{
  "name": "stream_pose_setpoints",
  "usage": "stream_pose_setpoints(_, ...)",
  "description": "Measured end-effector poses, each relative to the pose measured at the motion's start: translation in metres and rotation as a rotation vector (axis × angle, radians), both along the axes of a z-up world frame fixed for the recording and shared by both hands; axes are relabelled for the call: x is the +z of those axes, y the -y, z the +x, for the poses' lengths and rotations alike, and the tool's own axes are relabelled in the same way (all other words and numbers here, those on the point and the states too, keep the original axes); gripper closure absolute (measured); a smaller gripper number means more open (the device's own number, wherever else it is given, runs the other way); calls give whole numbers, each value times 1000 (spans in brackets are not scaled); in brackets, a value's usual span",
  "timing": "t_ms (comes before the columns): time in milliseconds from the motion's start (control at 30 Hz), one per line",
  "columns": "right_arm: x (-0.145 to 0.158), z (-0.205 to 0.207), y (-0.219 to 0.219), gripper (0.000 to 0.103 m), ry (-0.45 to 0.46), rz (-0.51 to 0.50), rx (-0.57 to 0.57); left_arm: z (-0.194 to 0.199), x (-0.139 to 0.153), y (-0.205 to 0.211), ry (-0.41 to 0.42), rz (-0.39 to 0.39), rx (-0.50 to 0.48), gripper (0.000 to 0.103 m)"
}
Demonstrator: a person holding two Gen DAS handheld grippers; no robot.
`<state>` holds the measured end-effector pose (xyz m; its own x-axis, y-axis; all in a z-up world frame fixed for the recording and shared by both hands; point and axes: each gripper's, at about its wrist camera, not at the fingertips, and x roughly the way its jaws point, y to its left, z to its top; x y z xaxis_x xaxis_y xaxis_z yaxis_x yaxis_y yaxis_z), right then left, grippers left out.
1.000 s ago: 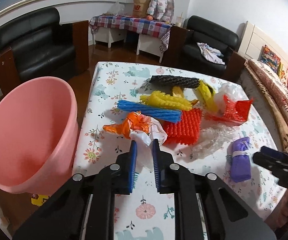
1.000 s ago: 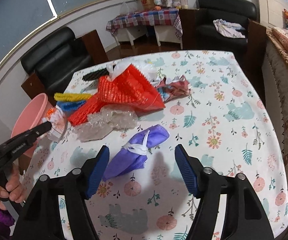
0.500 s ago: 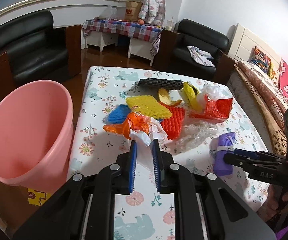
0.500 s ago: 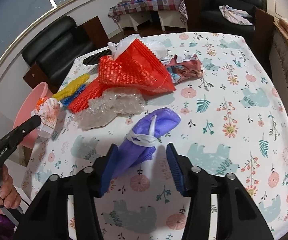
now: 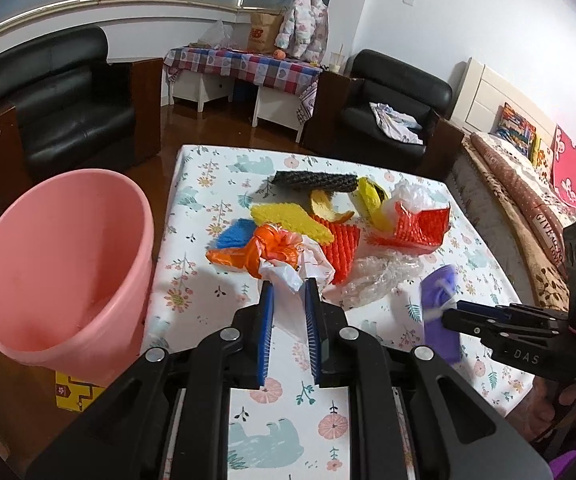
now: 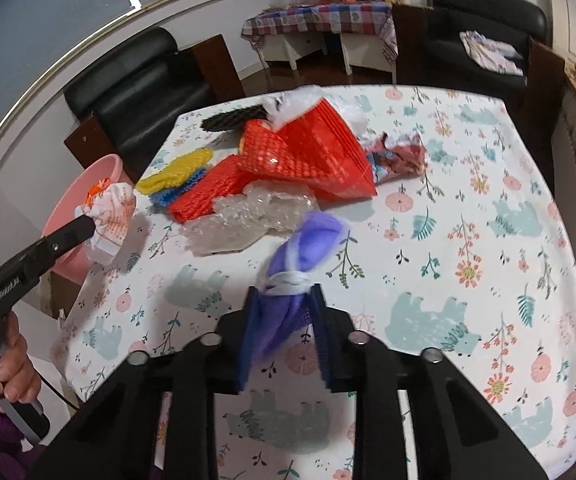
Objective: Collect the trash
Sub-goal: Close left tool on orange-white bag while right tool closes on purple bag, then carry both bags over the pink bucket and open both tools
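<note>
- The left gripper [image 5: 289, 308] is clenched on a white-and-orange plastic bag [image 5: 284, 256]; in the right wrist view the bag hangs lifted off the table [image 6: 467, 320], in front of the pink bin [image 5: 64, 264].
- The right gripper [image 6: 284, 312] is clamped on a purple bag [image 6: 303, 248] tied with a white band — it looks raised and blurred, near the table's front edge.
- The pink bin stands beside the table at 9 o'clock from the left gripper; what shows of its inside looks bare, so I judge nothing is dropped in yet.
- Left on the cloth, at 12 to 1 o'clock from the left gripper: red mesh netting [image 5: 341, 248], a yellow foam net [image 5: 291, 220], a blue net [image 5: 234, 234], a black net [image 5: 313, 181], a red bag [image 5: 421, 226] and clear bubble wrap [image 5: 379, 278].
- Judgement: early stage — 2 pieces in hand, none binned, at least 6 still to gather.
</note>
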<state>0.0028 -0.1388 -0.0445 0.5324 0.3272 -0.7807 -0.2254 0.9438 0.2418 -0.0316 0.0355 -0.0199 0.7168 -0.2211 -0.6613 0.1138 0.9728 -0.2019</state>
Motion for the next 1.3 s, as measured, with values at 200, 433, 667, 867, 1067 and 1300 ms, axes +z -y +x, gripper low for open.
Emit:
stream_pose_setpoints(200, 16, -7, -8, 102, 54, -10, 39, -6, 8, -13, 24, -11, 29, 88)
stream_pose_setpoints(433, 20, -9, -4, 103, 52, -4, 42, -14, 11, -26, 35, -22, 56, 88)
stream_pose_setpoints(667, 11, -20, 4, 45, -4, -20, 94, -14, 11, -27, 39, -33, 47, 88)
stream_pose_setpoints(867, -6, -21, -4, 45, -59, -61, 148, -16, 10, -28, 37, -31, 42, 88)
stream_pose_setpoints(1067, -19, -18, -11, 71, -103, -99, 175, -19, 9, -31, 33, -27, 50, 88)
stream_pose_setpoints(1300, -3, -20, -19, 80, -43, -44, 214, -22, 12, -38, 48, -40, 71, 88)
